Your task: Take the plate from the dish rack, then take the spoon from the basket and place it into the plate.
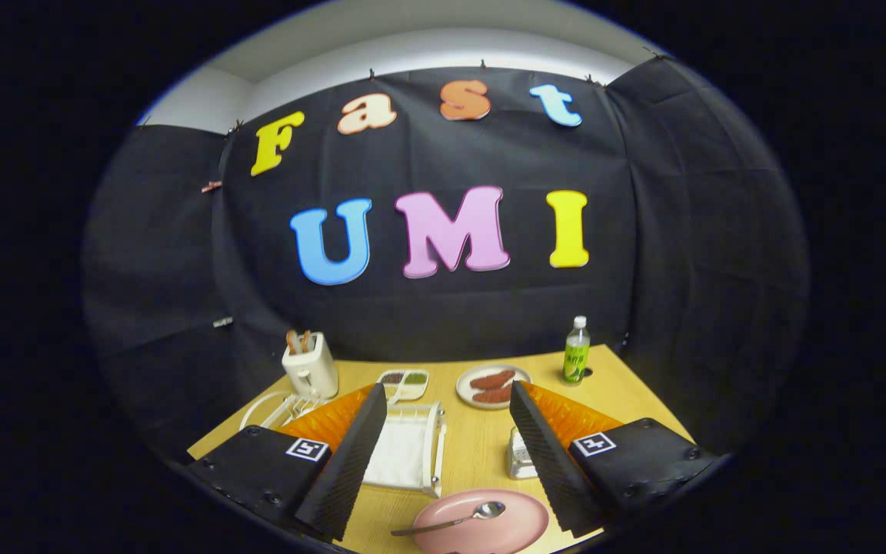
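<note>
Black cloth backs a wooden worktop (481, 446). At lower centre of the frame, a pink plate (489, 527) lies flat with a metal spoon (454, 519) resting in it. Above it, the hand-held gripper (443, 412) hovers level, fingers spread wide and empty, pointing at the wall. A white dish rack (408, 454) sits between the fingers, left of centre.

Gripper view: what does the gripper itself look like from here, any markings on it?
The gripper has two wedge-shaped fingers with ribbed inner faces. Behind each sits an orange ribbed section and a dark block with visible screws, each carrying a small square black-and-white tag.
</note>
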Demonstrator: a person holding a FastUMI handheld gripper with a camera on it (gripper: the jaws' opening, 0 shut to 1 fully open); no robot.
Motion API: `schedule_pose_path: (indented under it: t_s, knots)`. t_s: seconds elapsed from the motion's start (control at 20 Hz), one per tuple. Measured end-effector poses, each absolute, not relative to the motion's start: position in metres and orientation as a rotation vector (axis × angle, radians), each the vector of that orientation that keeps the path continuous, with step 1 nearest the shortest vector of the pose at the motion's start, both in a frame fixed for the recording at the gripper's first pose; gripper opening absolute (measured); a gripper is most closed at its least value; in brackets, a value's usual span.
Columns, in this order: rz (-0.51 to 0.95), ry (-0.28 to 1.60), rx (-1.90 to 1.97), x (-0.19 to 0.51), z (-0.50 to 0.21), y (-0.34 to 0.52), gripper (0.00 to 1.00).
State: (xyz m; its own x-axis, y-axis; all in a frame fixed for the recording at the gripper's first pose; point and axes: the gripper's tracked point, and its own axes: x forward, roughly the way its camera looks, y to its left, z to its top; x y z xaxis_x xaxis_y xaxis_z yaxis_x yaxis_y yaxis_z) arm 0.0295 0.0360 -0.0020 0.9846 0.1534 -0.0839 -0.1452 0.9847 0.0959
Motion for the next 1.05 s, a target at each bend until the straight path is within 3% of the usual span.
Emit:
schedule_pose_path:
  t_s: [0.45,1.05]
  knots:
    - [-0.031,-0.047,0.012,0.024,0.070,-0.070,0.99]
    - [0.069,0.004,0.064,0.050,0.047,-0.135,0.99]
